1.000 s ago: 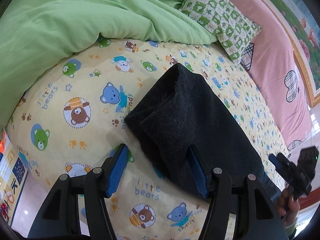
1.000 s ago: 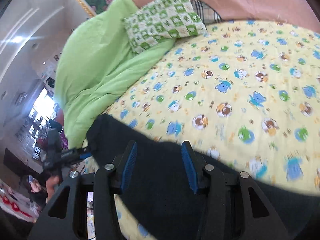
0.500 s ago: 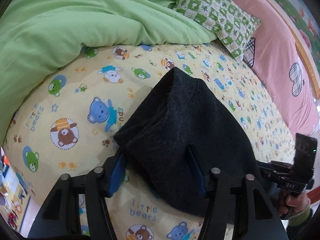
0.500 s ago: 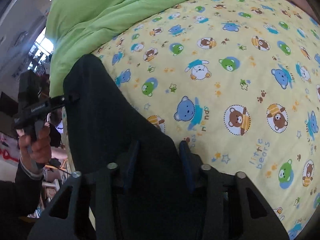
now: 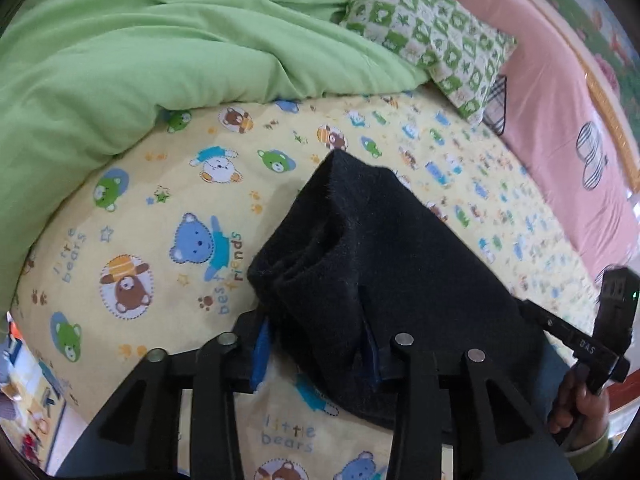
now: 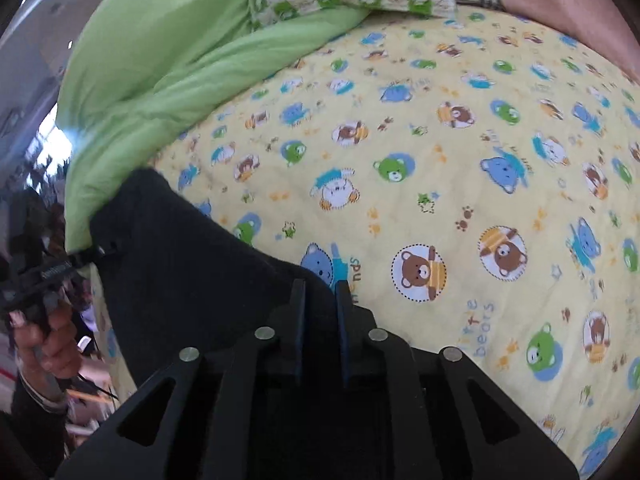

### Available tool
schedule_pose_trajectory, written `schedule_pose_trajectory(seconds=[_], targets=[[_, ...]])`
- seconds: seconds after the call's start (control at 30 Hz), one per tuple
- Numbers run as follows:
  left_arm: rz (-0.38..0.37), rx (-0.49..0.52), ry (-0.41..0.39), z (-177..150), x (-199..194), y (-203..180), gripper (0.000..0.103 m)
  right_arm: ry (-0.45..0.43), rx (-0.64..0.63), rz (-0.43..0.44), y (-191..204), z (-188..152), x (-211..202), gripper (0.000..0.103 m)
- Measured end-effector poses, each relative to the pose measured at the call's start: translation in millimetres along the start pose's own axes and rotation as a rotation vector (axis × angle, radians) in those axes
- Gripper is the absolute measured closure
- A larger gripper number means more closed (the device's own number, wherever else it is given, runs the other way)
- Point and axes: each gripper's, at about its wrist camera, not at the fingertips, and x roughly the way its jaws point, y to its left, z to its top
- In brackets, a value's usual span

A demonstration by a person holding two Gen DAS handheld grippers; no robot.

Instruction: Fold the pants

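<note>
Dark fuzzy pants (image 5: 376, 264) lie folded on the yellow bear-print bed sheet (image 5: 168, 216). My left gripper (image 5: 316, 344) has its blue-padded fingers (image 5: 260, 348) on either side of the pants' near corner, which bunches up between them. In the right wrist view the pants (image 6: 180, 264) fill the lower left, and my right gripper (image 6: 320, 312) has closed on their edge. The left gripper shows in the right wrist view (image 6: 40, 276), and the right gripper in the left wrist view (image 5: 580, 344).
A green duvet (image 5: 140, 48) is heaped along the far left of the bed. A green-and-white checked pillow (image 5: 432, 36) leans on the pink headboard (image 5: 560, 92). The bed edge is near me in both views.
Both grippers moved onto the pants. The right jaws closed from wide open onto the pants' edge. The left jaws narrowed around the near corner, which now bunches up.
</note>
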Motion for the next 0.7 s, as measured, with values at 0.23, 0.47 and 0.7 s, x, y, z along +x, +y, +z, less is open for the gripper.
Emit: schedule_pose_trajectory(seconds=[0.23, 0.47, 0.7], targets=[[0.056, -0.041, -0.076, -5, -32, 12, 0.042, -0.172, 0.086, 0.018, -7, -40, -89, 0.044], [0.037, -0.01, -0.152, -18, -69, -13, 0.037, -0.263, 0.221, -0.052, -40, -116, -159, 0.044], [-0.062, 0.142, -0.085, -41, -59, -86, 0.035, -0.302, 0.351, -0.104, -62, -179, -199, 0.043]])
